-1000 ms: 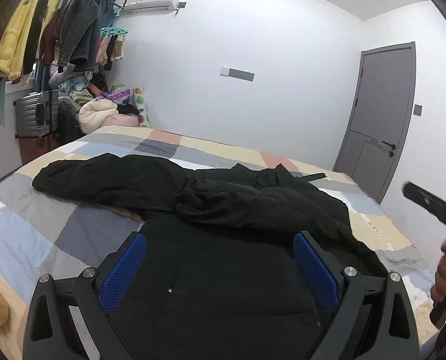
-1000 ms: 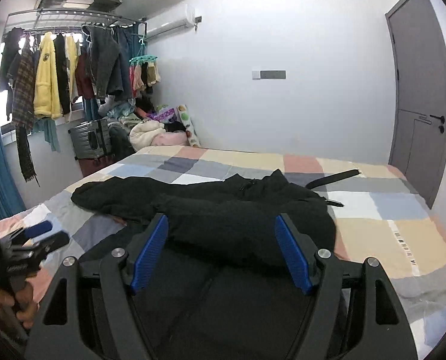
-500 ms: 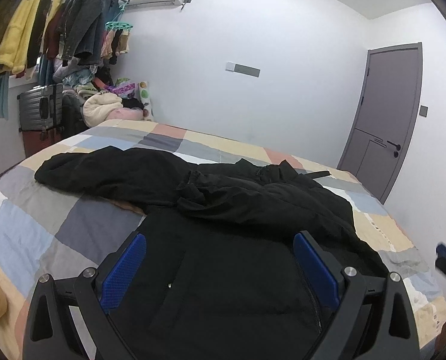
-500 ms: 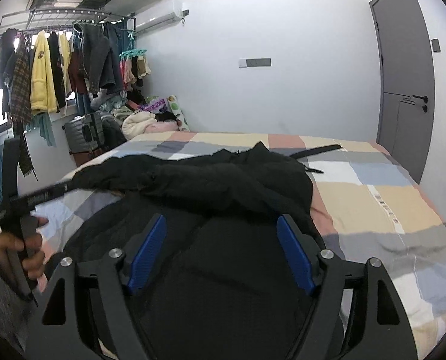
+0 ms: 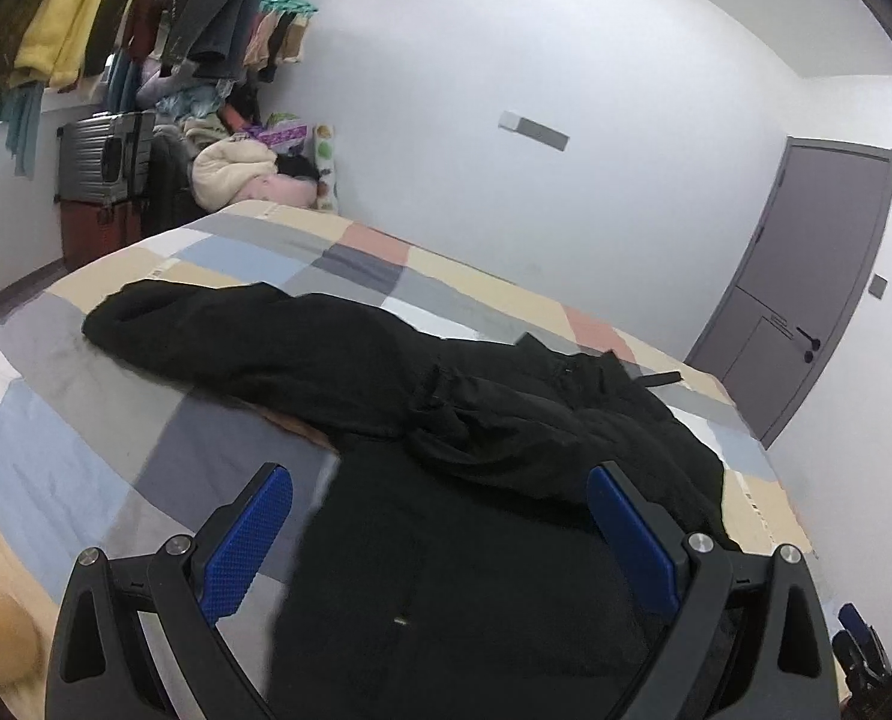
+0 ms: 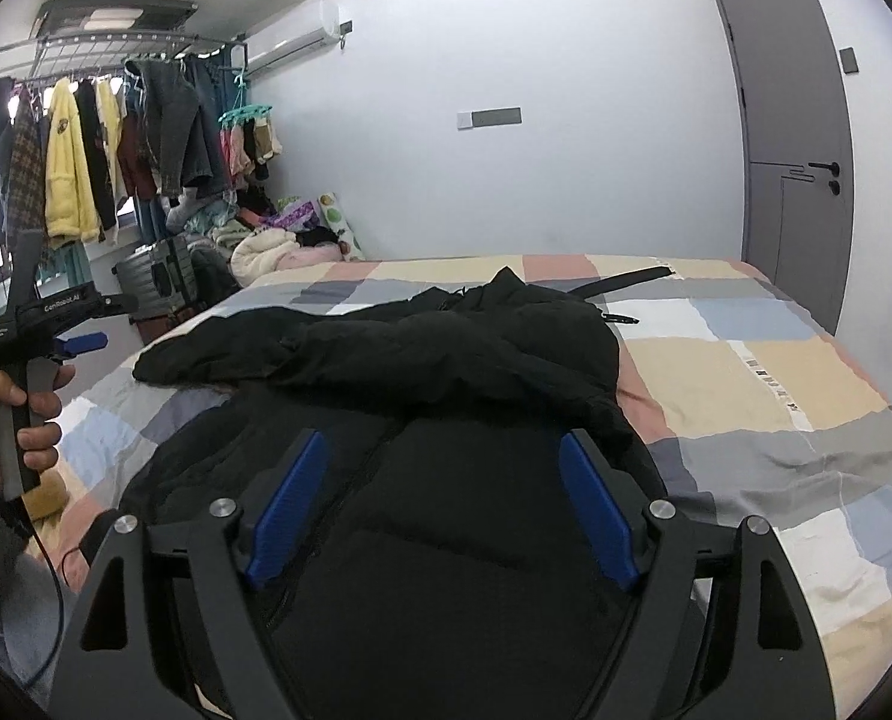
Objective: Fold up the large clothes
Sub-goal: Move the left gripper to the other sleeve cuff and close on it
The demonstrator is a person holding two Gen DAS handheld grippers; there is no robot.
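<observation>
Black padded jacket (image 5: 476, 480) lies spread across the patchwork bedspread (image 5: 74, 468), one sleeve folded over its body; left gripper (image 5: 440, 534) and right gripper (image 6: 440, 504) both hover above the near hem, jaws spread wide, blue pads (image 6: 287, 504) gripping nothing, left hand (image 6: 8, 414) on its handle.

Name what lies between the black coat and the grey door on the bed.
Right wrist view: bare patchwork bedcover and a black strap lie between the black coat and the grey door.
</observation>
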